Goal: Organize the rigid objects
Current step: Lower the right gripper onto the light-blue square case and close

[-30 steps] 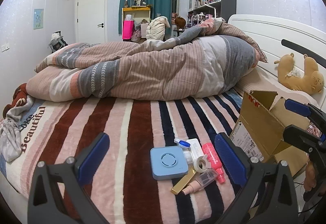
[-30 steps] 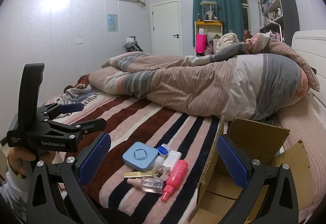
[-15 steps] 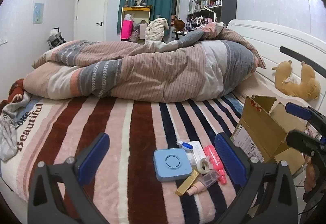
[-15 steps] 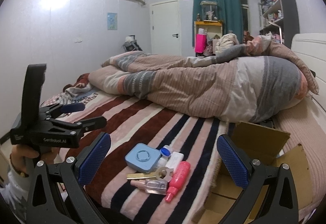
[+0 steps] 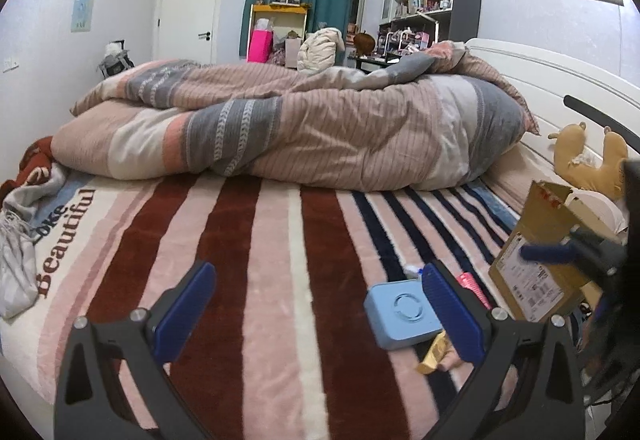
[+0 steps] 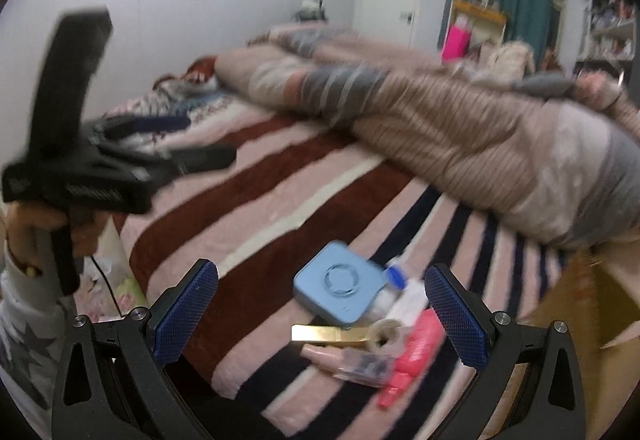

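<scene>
A small heap of objects lies on the striped blanket near the bed's front edge: a light blue square case, a gold bar, a tape roll, a pink bottle, a white dropper bottle with a blue cap and a clear tube. My right gripper is open, low over the heap. My left gripper is open and empty, left of the blue case. An open cardboard box stands right of the heap.
A rolled striped duvet lies across the bed behind the heap. A plush toy lies by the white headboard. Grey clothes lie at the bed's left edge. The left gripper also shows in the right wrist view.
Both grippers have dropped lower and closer to the bed. The right gripper swung left toward the heap, so the box slid to its right edge. Its view is blurred with motion.
</scene>
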A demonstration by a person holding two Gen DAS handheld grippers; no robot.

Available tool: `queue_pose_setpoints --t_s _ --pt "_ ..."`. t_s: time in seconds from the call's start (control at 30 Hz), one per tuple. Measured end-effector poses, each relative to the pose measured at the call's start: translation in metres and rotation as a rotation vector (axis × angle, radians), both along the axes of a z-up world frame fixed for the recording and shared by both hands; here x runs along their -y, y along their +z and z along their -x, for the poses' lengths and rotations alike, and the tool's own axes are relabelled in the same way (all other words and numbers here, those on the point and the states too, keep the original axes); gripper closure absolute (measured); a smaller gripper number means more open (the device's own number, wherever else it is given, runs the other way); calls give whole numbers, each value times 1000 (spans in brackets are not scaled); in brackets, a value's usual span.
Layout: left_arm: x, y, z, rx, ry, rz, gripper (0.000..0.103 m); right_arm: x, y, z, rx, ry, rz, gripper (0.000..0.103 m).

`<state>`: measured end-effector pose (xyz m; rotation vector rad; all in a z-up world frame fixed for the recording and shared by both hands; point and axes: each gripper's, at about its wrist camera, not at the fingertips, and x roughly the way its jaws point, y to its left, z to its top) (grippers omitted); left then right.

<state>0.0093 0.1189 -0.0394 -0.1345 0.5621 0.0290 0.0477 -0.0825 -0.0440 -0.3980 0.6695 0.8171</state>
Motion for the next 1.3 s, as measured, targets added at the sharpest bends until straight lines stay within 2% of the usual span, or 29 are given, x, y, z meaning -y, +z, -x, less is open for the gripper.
queue_pose_setpoints --t_s 0.1,0.17,0.23,0.33,0.5,0.87,1.07,1.17,1.3 --pt "-10 -13 -9 -20 -3 -2 0 -11 -33 -22 -134 -5 18 10" --pt "-14 -19 -13 -29 -10 1 0 -13 -49 -33 -189 -19 25 17" --pt "-16 -27 -18 -40 -20 4 0 -14 -63 -44 -230 -46 42 20" --pt "-18 -37 -25 -59 -32 7 0 -10 -78 -59 -277 -92 56 20" --pt "-17 -45 -31 -69 -75 26 1 -18 -94 -72 -365 -78 43 20" --pt "-23 -48 -27 -82 -59 29 1 -49 -101 -91 -350 -86 43 18" --pt "-31 -57 -34 -136 -42 54 1 -71 -111 -95 -322 -93 83 14" --pt "-32 -61 -37 -142 -40 46 1 -76 -115 -98 -293 -100 112 20" --pt "-29 -64 -36 -111 -38 -4 1 -80 -116 -94 -244 -83 145 21"
